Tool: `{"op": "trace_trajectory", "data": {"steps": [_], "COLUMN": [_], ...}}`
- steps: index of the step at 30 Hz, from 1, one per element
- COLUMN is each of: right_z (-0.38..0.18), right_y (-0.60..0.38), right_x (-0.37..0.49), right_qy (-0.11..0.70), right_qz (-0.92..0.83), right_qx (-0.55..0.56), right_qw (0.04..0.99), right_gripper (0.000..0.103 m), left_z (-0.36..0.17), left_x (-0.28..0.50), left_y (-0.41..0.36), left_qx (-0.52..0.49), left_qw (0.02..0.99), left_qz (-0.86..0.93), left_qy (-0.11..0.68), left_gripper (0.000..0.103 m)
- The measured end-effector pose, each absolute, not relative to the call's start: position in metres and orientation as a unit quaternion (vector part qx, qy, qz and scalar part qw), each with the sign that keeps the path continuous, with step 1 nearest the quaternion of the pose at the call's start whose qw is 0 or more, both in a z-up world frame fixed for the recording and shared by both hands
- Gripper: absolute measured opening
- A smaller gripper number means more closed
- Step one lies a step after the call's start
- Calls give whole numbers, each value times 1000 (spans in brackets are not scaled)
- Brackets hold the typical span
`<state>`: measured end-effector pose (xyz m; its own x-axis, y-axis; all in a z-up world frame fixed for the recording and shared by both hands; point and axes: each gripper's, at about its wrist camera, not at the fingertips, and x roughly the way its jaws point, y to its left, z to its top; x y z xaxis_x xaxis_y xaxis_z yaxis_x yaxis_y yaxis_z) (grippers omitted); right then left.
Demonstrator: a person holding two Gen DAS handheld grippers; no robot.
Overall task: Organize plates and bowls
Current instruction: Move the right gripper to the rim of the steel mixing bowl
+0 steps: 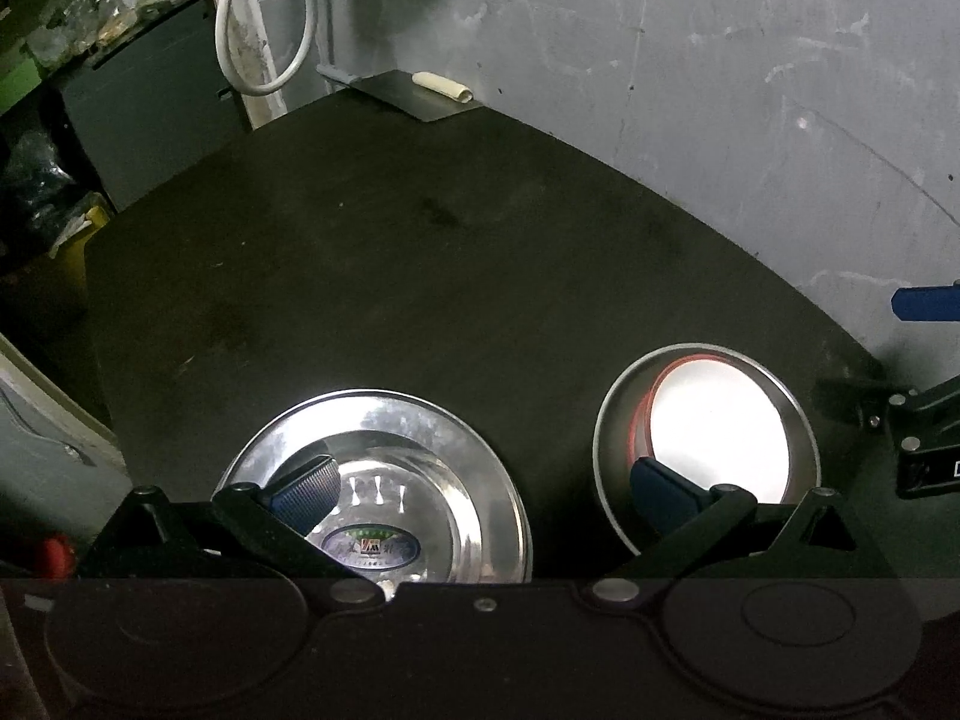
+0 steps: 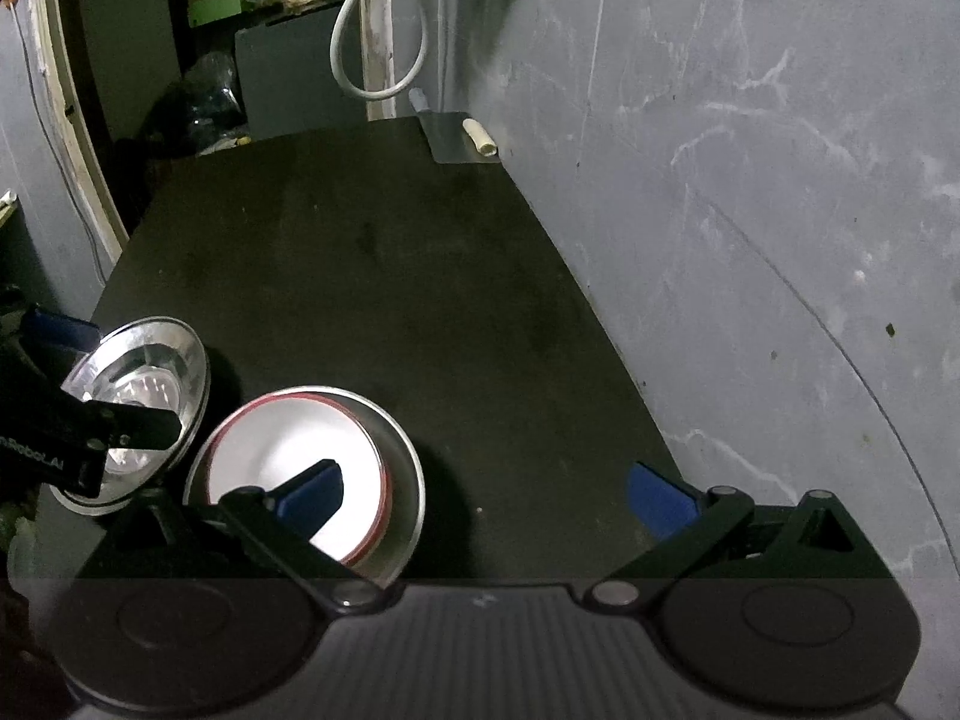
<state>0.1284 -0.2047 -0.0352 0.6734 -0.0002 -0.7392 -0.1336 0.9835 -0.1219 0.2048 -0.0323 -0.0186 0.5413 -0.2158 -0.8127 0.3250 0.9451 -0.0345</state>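
Steel plate (image 1: pixel 384 480) lies at the left of the dark counter (image 1: pixel 420 276) under the spread, empty left hand-held gripper (image 1: pixel 480 489), beside a steel bowl (image 1: pixel 705 450) nesting a red-rimmed white bowl (image 1: pixel 714 429), over which the right hand-held gripper (image 2: pixel 486 495) hovers spread and empty, so stacking seems underway and the next move calls for closing on a rim.

Storage or utility room: dark bench (image 1: pixel 420 276) against a scuffed grey wall (image 1: pixel 720 90), looped white cable (image 1: pixel 264 18), cluttered shelves (image 1: pixel 90 6) behind.
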Motion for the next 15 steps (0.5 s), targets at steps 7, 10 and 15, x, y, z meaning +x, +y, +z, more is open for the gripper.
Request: {"op": "trace_trajectory", "data": {"steps": [7,10,15], "right_z": [-43,-47,-52], "right_y": [-205,-207,-212], "right_x": [129,129,131], "right_qy": [417,423,436], "right_qz": [28,24,24], "right_qx": [-98,-100,-96], "right_qw": [903,900,894], "right_gripper": [103,103,103], "left_z": [-19,-18,-20], "left_x": [204,203,203], "left_y": [-43,-49,-54], "left_qx": [97,122,144], "left_qw": [877,877,874], "left_qz": [-145,-145,-151], "left_qy": [447,441,438], "left_gripper": [102,102,102]}}
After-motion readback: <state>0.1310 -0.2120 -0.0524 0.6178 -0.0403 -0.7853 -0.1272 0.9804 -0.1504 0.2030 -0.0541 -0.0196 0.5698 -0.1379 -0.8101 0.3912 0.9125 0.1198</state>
